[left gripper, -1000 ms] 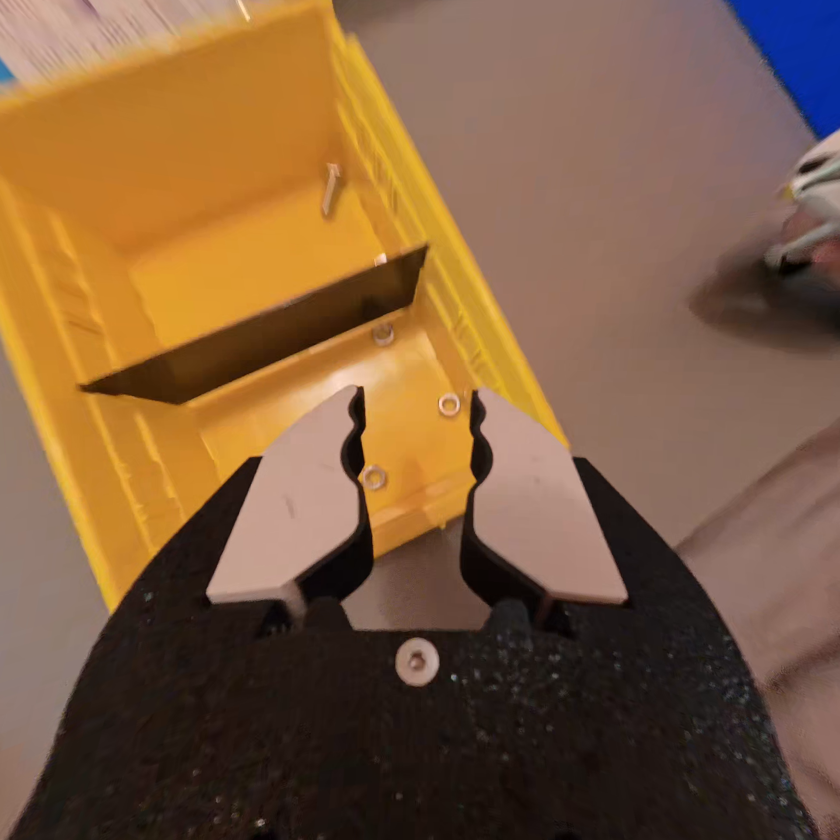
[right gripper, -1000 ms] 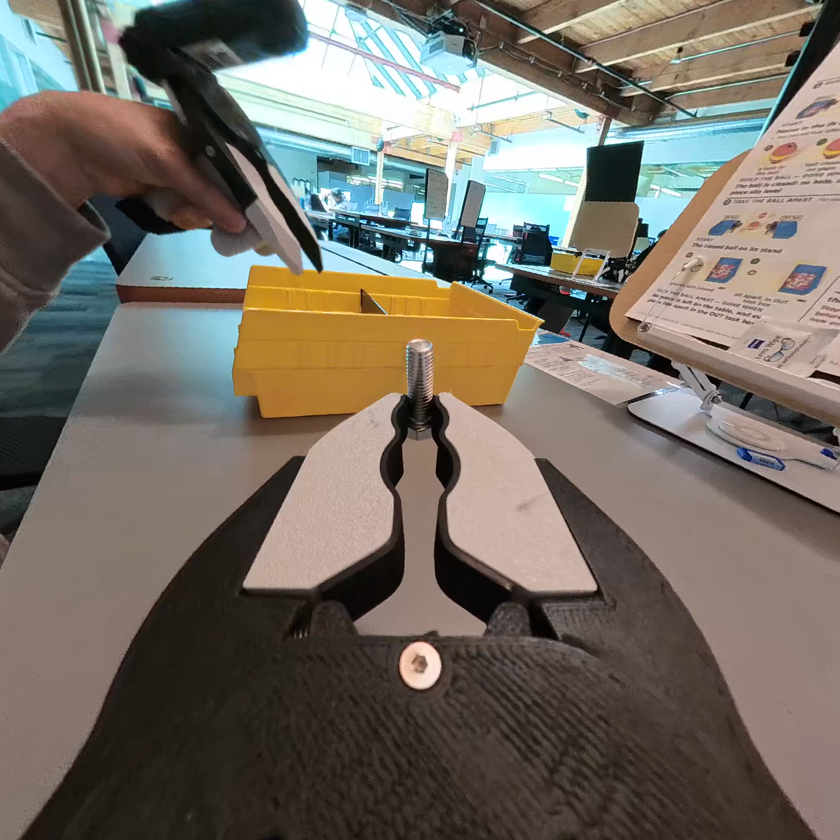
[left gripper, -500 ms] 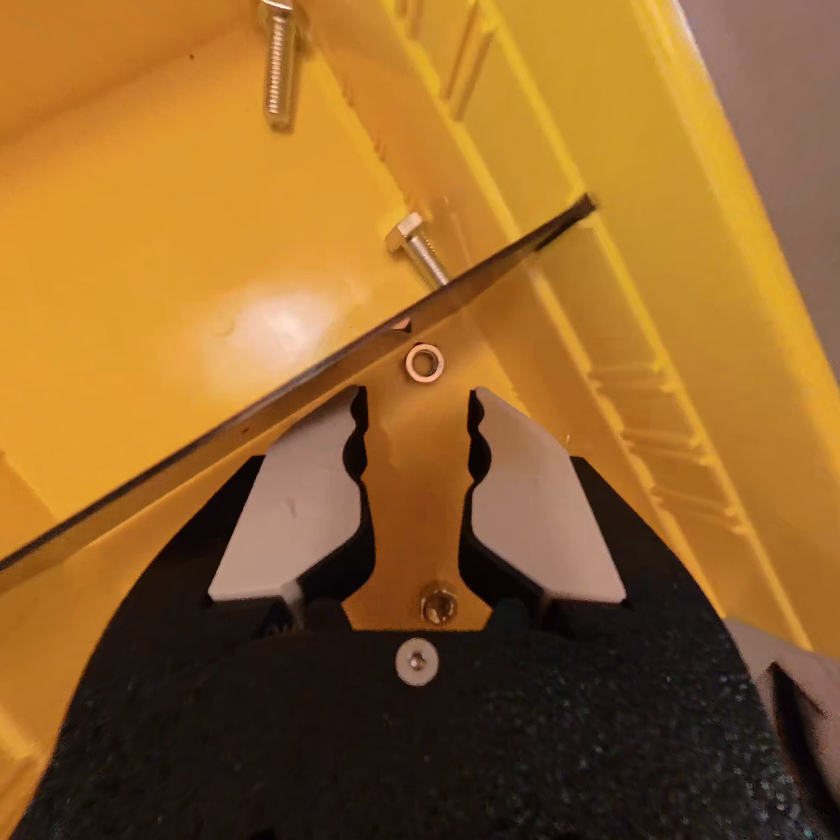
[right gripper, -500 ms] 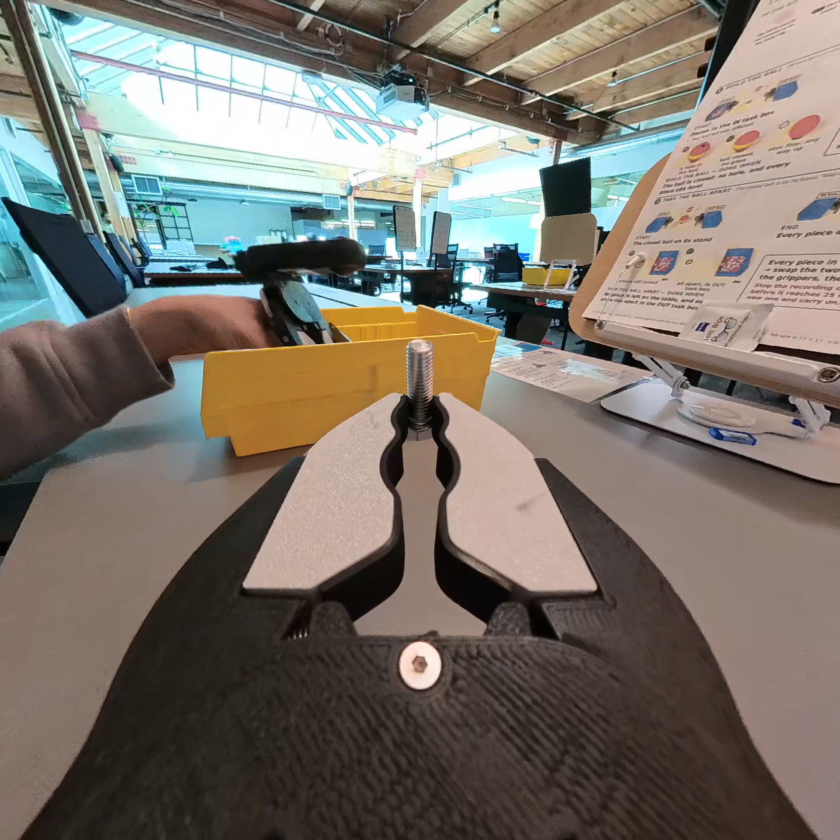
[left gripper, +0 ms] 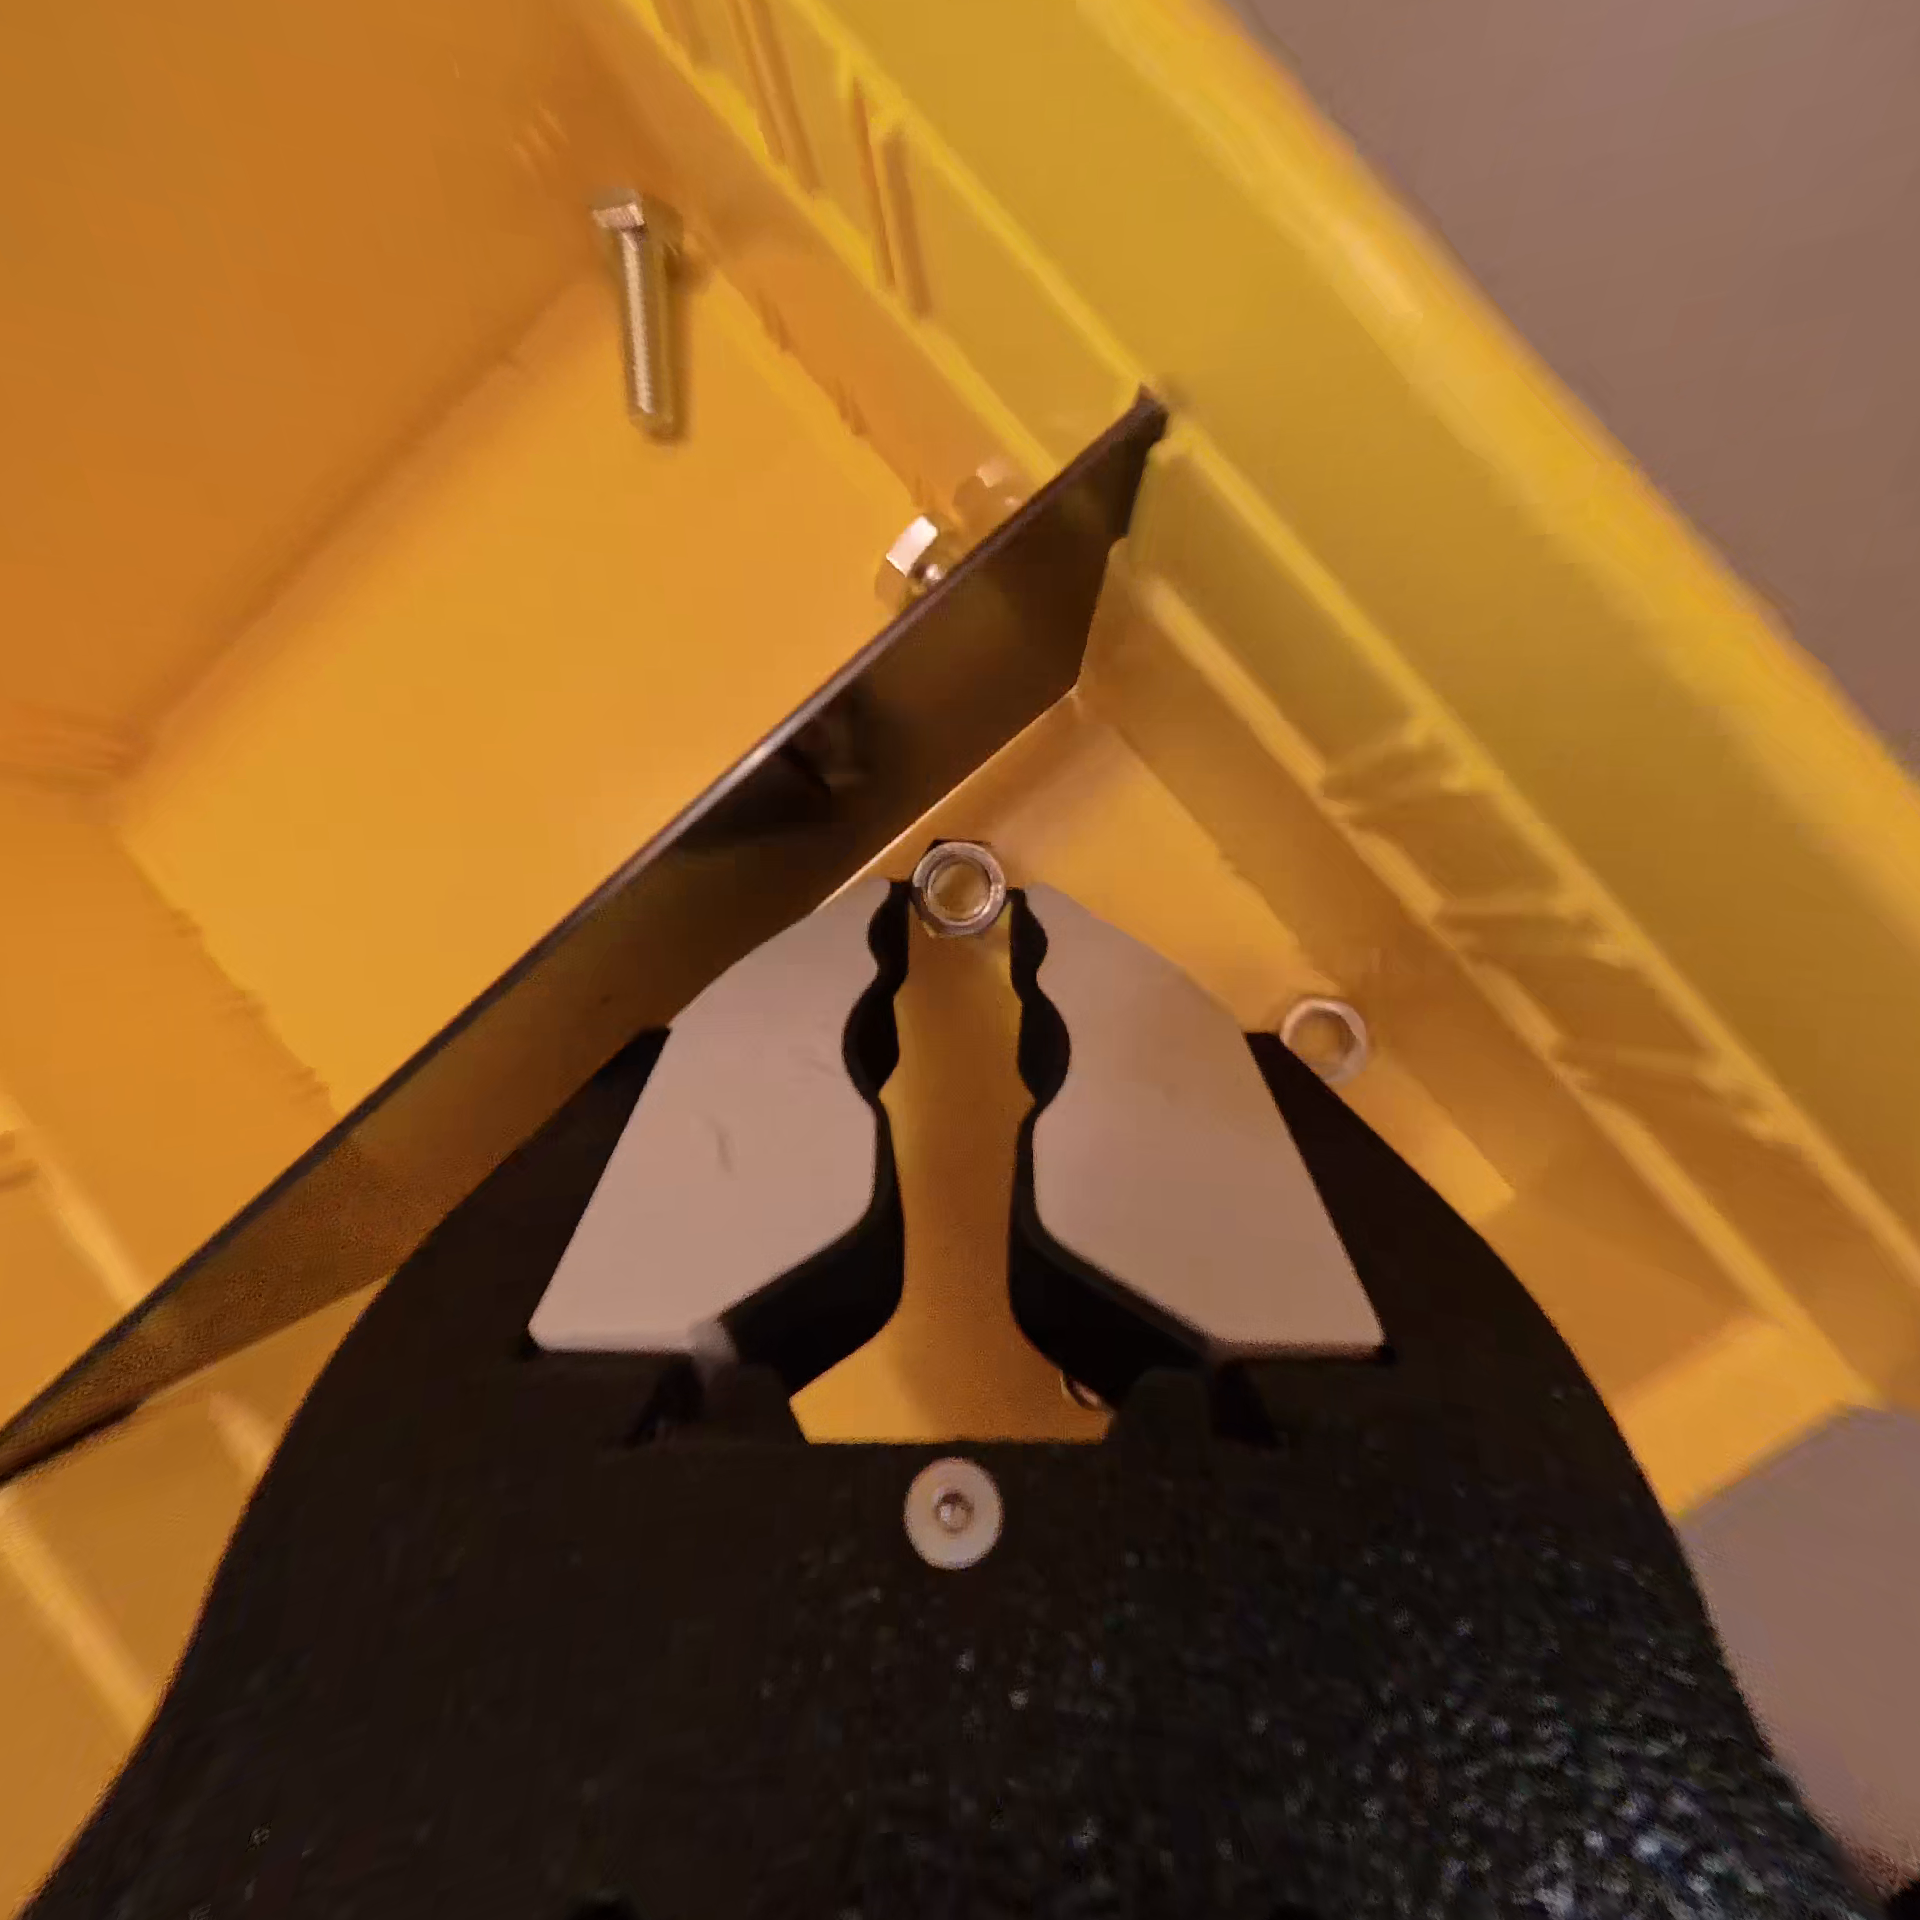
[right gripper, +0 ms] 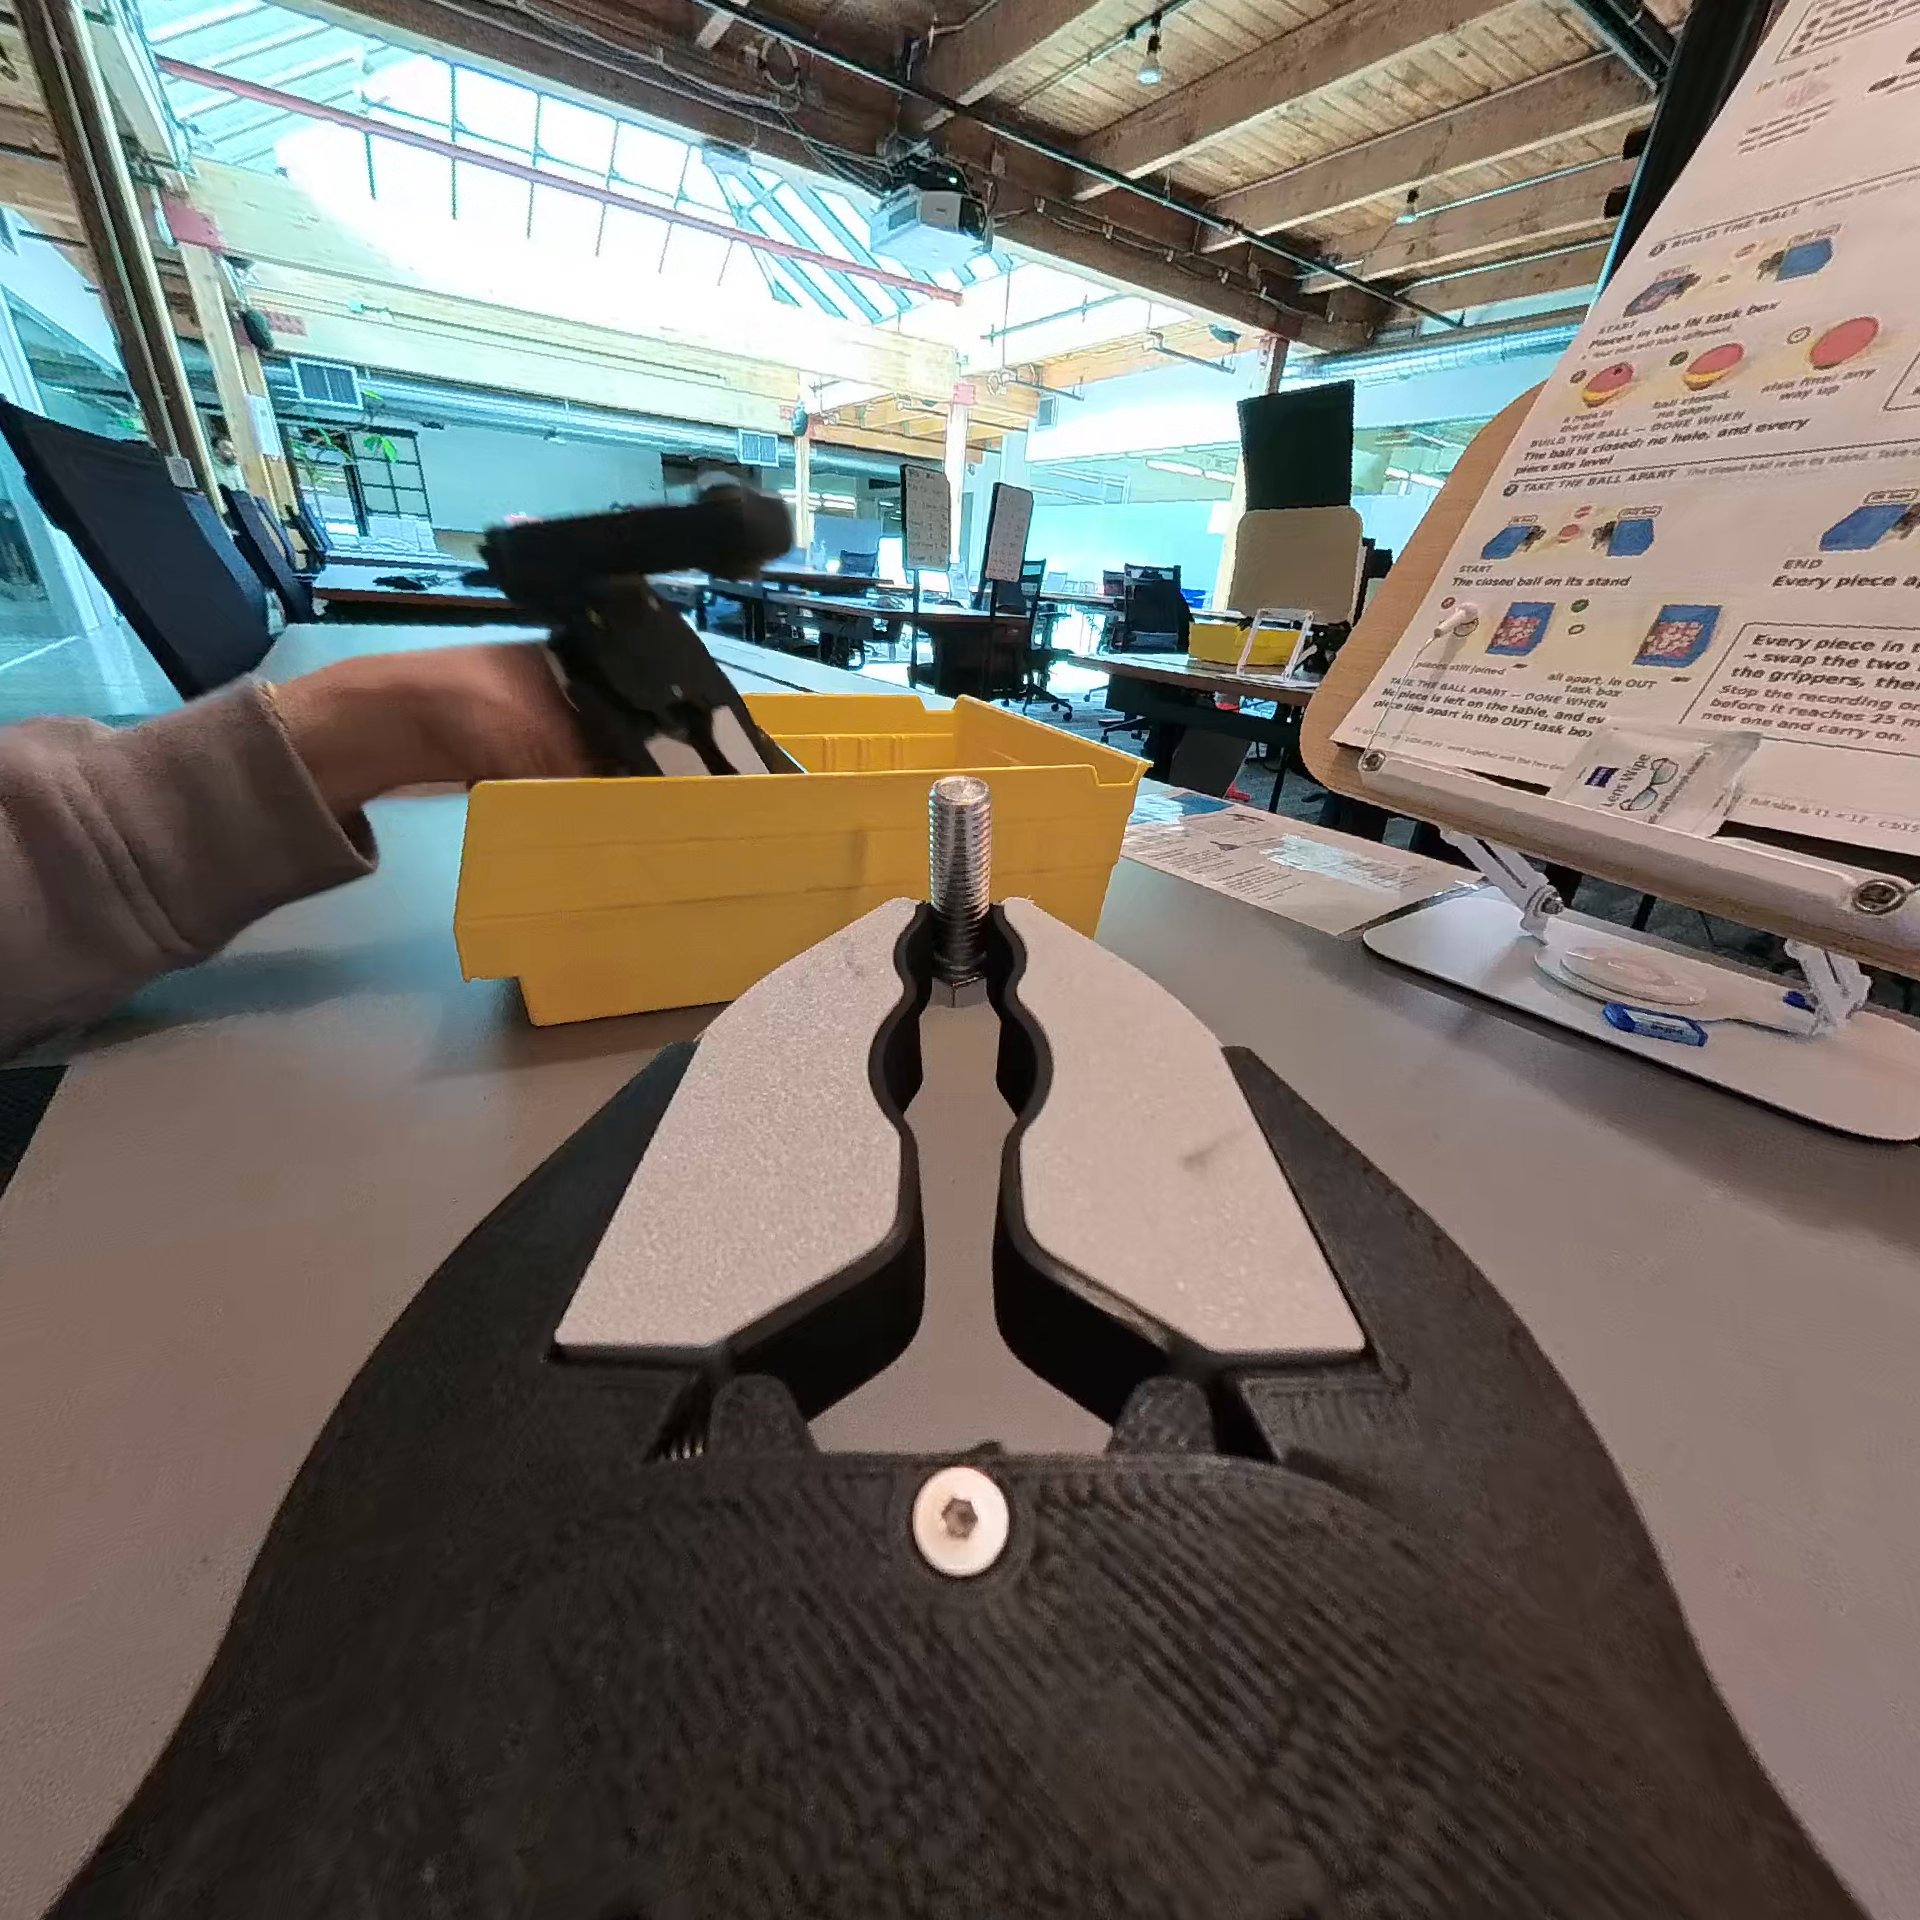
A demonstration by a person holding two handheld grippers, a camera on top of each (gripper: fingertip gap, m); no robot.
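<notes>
My left gripper (left gripper: 956, 914) is inside the yellow bin (left gripper: 1351, 416), in the compartment on the near side of the black divider (left gripper: 727, 883). Its fingertips are shut on a small silver hex nut (left gripper: 956, 891), one pad on each side. A second nut (left gripper: 1322, 1029) lies on the bin floor to the right. My right gripper (right gripper: 958, 935) is shut on a silver bolt (right gripper: 958, 842), gripped at its head with the thread pointing up, above the grey table (right gripper: 260, 1143) in front of the bin (right gripper: 779, 883). The left gripper also shows in the right wrist view (right gripper: 665, 675), dipped into the bin.
Beyond the divider lie a bolt (left gripper: 644, 312) and a second bolt (left gripper: 914, 556) partly hidden by the divider. A hand and sleeve (right gripper: 312, 748) reach in from the left. A tilted board with instruction sheets (right gripper: 1662, 520) stands at the right, with a paper (right gripper: 1278, 862) flat beside it.
My left gripper came down from above the bin into its near compartment, and its jaws narrowed from wide open onto the nut. My right gripper kept hold of the bolt.
</notes>
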